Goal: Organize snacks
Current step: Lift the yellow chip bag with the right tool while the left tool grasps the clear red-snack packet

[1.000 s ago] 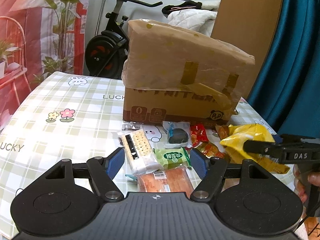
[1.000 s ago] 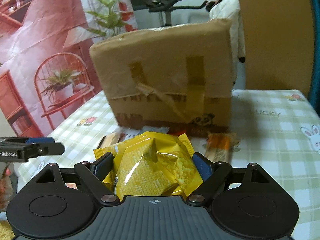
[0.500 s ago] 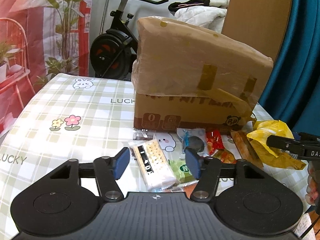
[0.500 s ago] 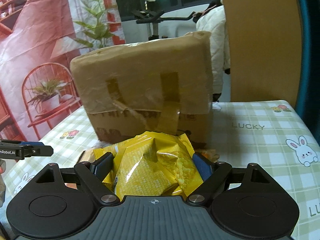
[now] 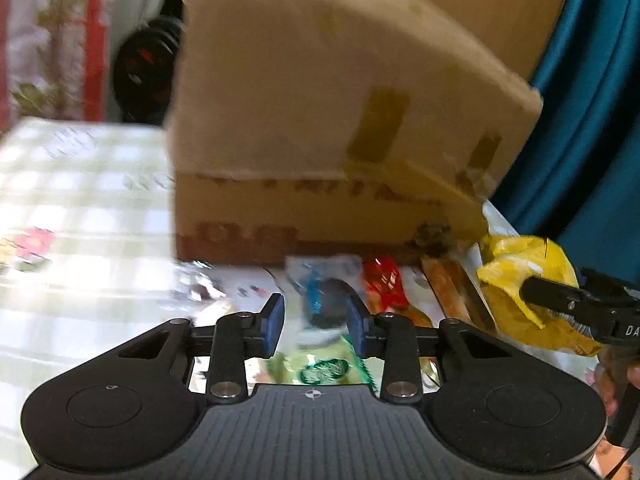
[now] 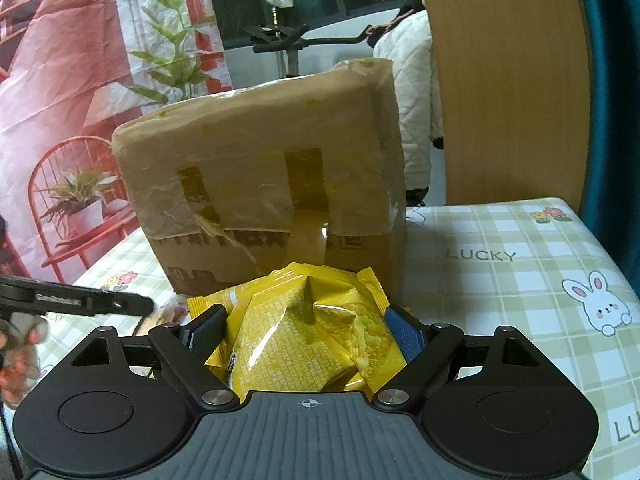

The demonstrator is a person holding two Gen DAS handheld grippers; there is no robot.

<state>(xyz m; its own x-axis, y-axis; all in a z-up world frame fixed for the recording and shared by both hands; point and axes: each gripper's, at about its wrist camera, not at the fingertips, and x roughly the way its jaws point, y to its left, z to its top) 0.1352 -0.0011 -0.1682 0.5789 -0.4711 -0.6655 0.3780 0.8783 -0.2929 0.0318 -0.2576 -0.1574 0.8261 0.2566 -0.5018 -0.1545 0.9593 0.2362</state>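
Motion blurs the left wrist view. There my left gripper (image 5: 316,316) has its blue pads drawn in narrow around a clear packet with a dark round snack (image 5: 324,300), which lies on the table just in front of the taped cardboard box (image 5: 320,120). My right gripper (image 6: 304,332) is shut on a puffy yellow snack bag (image 6: 304,320) and holds it up in front of the same box (image 6: 260,200). From the left wrist view the yellow bag (image 5: 520,272) hangs at the right in the right gripper's fingers (image 5: 560,300).
Loose snacks lie by the box's foot: a red packet (image 5: 382,284), an orange bar (image 5: 452,292) and a green packet (image 5: 324,364). The checked tablecloth (image 6: 500,280) spreads right of the box. A blue curtain (image 5: 592,120), a wooden panel and an exercise bike stand behind.
My left gripper has pushed forward and down toward the box, and its jaws have gone from wide to narrow around the clear packet. The cracker packet has dropped out of view. The right gripper still holds the yellow bag.
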